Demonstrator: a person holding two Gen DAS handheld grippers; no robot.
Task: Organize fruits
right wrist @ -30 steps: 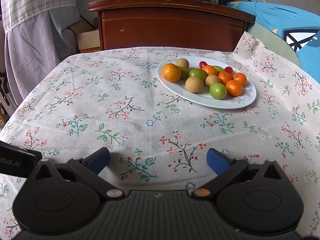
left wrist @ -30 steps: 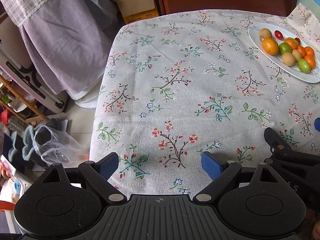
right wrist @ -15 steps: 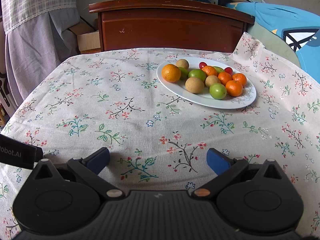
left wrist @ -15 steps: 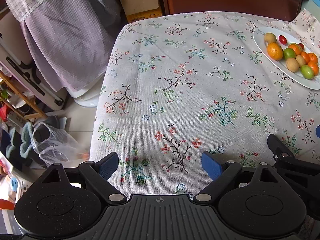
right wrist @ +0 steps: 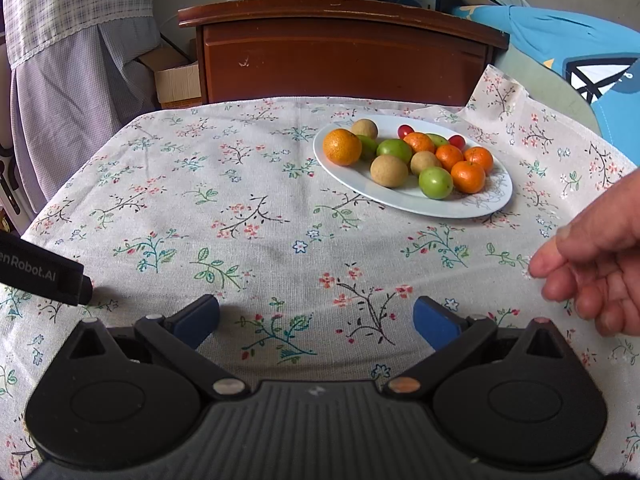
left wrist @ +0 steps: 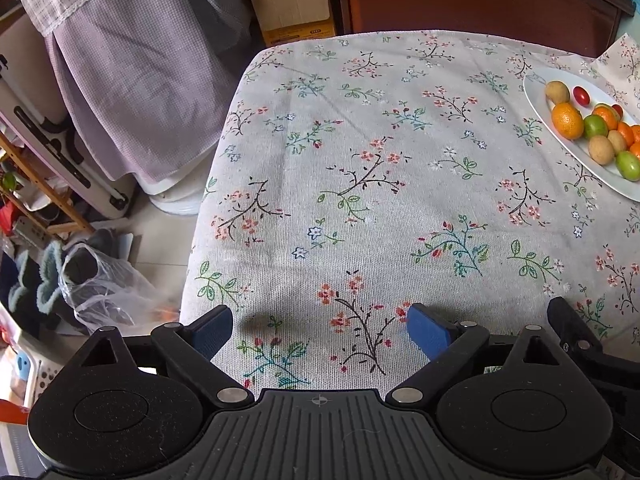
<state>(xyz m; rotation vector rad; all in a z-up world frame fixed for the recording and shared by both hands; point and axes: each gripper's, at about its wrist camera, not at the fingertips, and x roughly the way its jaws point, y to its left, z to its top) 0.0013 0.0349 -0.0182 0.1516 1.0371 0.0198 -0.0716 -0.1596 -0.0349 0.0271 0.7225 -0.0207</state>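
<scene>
A white oval plate sits on the floral tablecloth at the far right, piled with oranges, green fruits, brown round fruits and small red tomatoes. My right gripper is open over bare cloth, well short of the plate. Above the table's near left part, my left gripper is also open and holds nothing. A bare hand reaches in at the right edge of the right wrist view.
A dark wooden cabinet stands behind the table. A cardboard box, hanging checked cloth and floor clutter with a plastic bag lie off the table's left edge. Blue fabric is at the back right.
The left gripper's view has pulled back and shifted left, so the plate sits nearer the frame's right edge. A bare hand has entered the right wrist view at the right.
</scene>
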